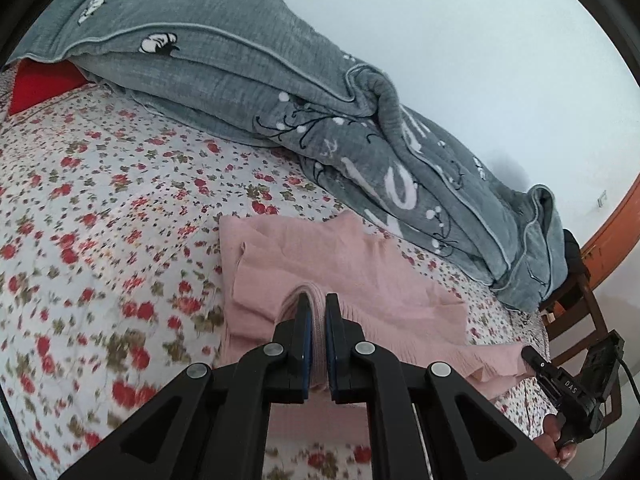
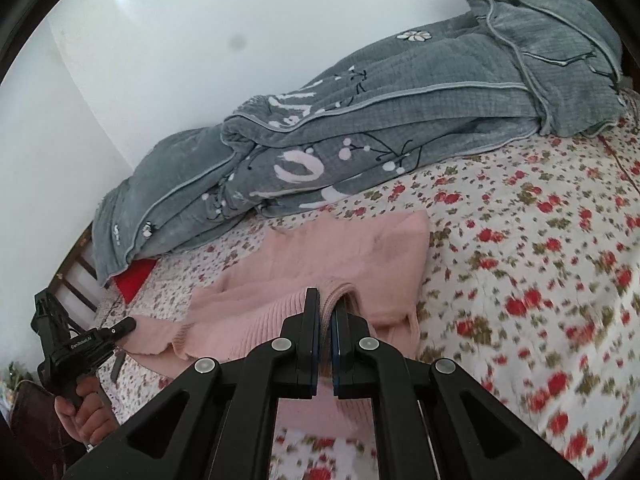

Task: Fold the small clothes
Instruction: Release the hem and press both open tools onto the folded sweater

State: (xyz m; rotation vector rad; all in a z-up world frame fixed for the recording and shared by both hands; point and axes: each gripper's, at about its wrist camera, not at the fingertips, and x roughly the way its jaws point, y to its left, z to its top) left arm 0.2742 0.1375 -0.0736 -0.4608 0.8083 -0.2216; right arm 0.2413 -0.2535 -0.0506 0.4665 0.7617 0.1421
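Left claw point(image 1: 318, 304) and right claw point(image 2: 326, 300) clamp pink sweater point(image 1: 360, 264).

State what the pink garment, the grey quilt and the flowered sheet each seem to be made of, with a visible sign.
Pink garment: apparently a soft knit, matte; ribbed hem visible at the tongs.
Grey quilt: likely padded crinkled cotton, matte; puffy folds, piped edge.
Flowered sheet: seemingly thin printed woven cloth, possibly quilted; faint stitched lines.

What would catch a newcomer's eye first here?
The pink sweater lying mid-bed on the floral sheet, its ribbed edge pinched by both the left gripper and right gripper. Behind it, a rumpled grey quilt lies along the white wall.
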